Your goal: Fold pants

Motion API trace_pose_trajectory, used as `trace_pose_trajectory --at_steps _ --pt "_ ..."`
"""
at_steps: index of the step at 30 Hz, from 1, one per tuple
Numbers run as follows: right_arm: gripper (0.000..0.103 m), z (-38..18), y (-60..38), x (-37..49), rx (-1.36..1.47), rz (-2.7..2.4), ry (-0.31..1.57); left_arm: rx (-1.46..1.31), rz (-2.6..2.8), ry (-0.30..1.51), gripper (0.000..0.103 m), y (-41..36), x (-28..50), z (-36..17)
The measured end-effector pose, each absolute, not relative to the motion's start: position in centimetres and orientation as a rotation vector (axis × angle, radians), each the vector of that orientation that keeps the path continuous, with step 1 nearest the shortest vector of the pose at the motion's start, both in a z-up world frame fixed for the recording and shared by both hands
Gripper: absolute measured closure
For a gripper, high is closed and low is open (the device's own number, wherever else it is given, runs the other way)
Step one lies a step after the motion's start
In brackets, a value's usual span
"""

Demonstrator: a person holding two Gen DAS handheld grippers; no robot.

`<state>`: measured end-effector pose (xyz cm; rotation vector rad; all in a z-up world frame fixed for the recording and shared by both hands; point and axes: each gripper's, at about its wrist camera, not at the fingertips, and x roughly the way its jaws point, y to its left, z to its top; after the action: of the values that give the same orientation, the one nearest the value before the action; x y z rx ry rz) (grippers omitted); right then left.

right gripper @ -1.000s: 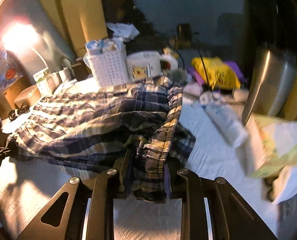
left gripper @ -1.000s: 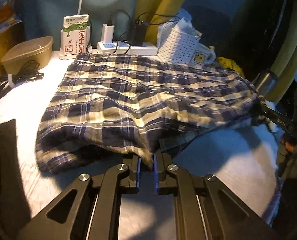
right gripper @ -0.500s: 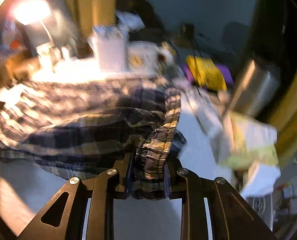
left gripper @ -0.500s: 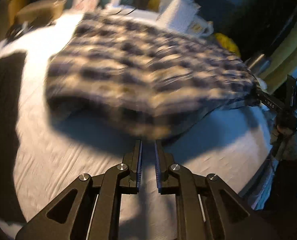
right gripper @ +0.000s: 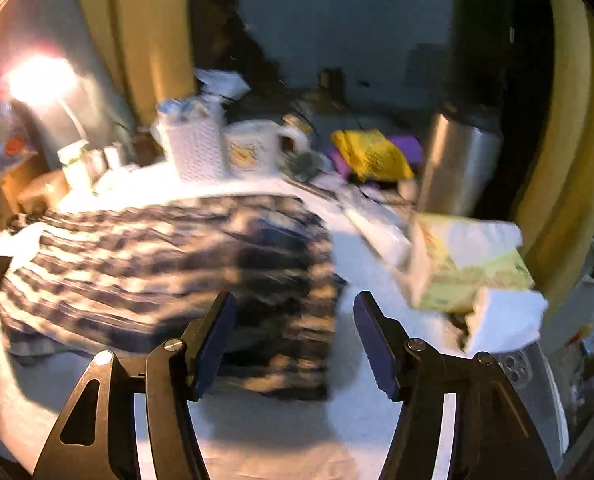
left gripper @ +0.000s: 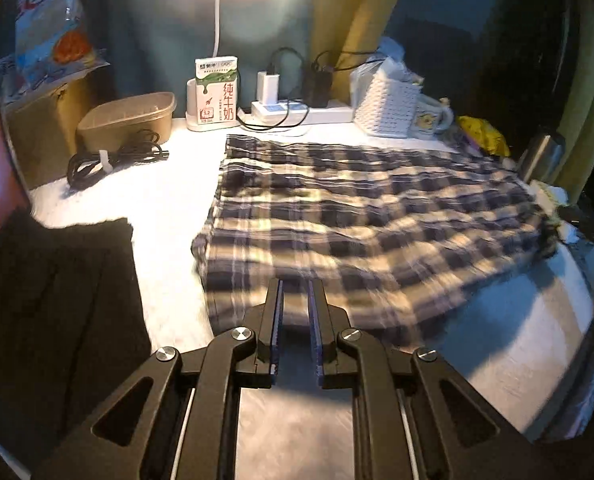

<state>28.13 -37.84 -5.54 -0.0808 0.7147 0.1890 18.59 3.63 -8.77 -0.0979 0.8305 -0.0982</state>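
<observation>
Plaid pants (left gripper: 369, 216) lie folded on worktop (left gripper: 165, 200). Left claw (left gripper: 295, 304) nearly pressed together, empty; right claw (right gripper: 293, 320) just spreading, cloth released. Further fold likely left.

On your far side, against the back wall just left of the power strip, stands a milk carton (left gripper: 216, 90), and it carries the only print you can read. Down its right side run the Chinese characters 纯牛奶, in orange-red. Near its lower left corner a small box reads 3.2, with finer print under it too small to make out. The white band across its top holds a logo and small marks you cannot read. The mug (left gripper: 431, 120) at far right bears a picture, not words. In the right wrist view everything is too blurred to read.
</observation>
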Motion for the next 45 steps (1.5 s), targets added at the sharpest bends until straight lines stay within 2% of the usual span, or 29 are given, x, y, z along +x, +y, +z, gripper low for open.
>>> trace_pose_trajectory --at_steps 3,4,5,6,7,8,13,15,16,17,19,22,24,29,32,37,38,39,40,45 --pt "0.040 -5.6 -35.5 28.1 -0.104 0.263 0.715 -0.098 -0.101 0.864 0.090 4.7 20.8 -10.1" --pt "0.040 -6.0 -34.8 28.3 -0.108 0.280 0.725 -0.100 -0.095 0.867 0.080 4.9 21.2 -10.3" --pt "0.040 -6.4 -34.1 28.6 -0.112 0.294 0.736 -0.108 -0.086 0.864 0.058 5.4 21.6 -10.3" --pt "0.040 -6.8 -33.4 29.0 -0.113 0.301 0.749 -0.120 -0.080 0.856 0.043 6.0 21.8 -10.3" --pt "0.040 -7.2 -32.8 29.3 -0.112 0.307 0.760 -0.130 -0.070 0.849 0.019 6.6 22.0 -10.2" --pt "0.040 -7.6 -32.2 29.7 -0.110 0.315 0.772 -0.133 -0.061 0.845 0.009 6.9 22.1 -10.3" --pt "0.040 -8.8 -30.8 31.0 -0.122 0.329 0.801 -0.137 -0.109 0.923 0.010 7.9 23.3 -12.3" --pt "0.040 -9.0 -30.9 31.4 -0.124 0.329 0.807 -0.175 -0.158 0.939 0.015 8.0 23.8 -13.0" --pt "0.040 -9.1 -31.0 31.5 -0.119 0.329 0.809 -0.186 -0.182 0.946 0.027 7.8 24.0 -13.3" --pt "0.040 -9.2 -31.2 31.7 -0.111 0.329 0.812 -0.171 -0.185 0.929 0.052 7.6 24.1 -13.1" --pt "0.040 -9.7 -31.7 31.9 -0.102 0.326 0.819 -0.196 -0.237 0.968 0.094 7.1 24.7 -13.1" --pt "0.040 -10.7 -32.4 32.3 -0.085 0.319 0.835 -0.213 -0.255 0.976 0.094 6.2 24.8 -11.6" --pt "0.048 -11.5 -32.9 32.6 -0.077 0.311 0.850 -0.184 -0.234 0.968 0.094 5.4 24.7 -9.6" --pt "0.054 -12.4 -33.8 33.7 -0.027 0.308 0.884 -0.030 -0.133 0.928 0.093 3.7 24.0 -4.4" --pt "0.054 -12.5 -33.8 34.0 -0.017 0.313 0.896 0.070 -0.053 0.947 0.088 3.6 25.0 -5.6" --pt "0.054 -12.6 -33.6 34.2 -0.029 0.310 0.901 0.128 0.043 1.124 0.084 5.6 26.7 -12.5" --pt "0.054 -12.6 -33.6 34.2 -0.032 0.308 0.901 0.124 0.049 1.133 0.079 6.0 26.5 -13.1" --pt "0.054 -12.6 -33.5 34.2 -0.034 0.308 0.902 0.116 0.059 1.113 0.074 6.4 26.0 -13.0" --pt "0.054 -12.6 -33.5 34.2 -0.035 0.307 0.902 0.124 0.074 1.112 0.063 6.7 25.7 -12.9" --pt "0.054 -12.4 -33.4 33.9 -0.057 0.286 0.885 0.107 0.085 1.023 0.061 7.6 23.5 -10.3"
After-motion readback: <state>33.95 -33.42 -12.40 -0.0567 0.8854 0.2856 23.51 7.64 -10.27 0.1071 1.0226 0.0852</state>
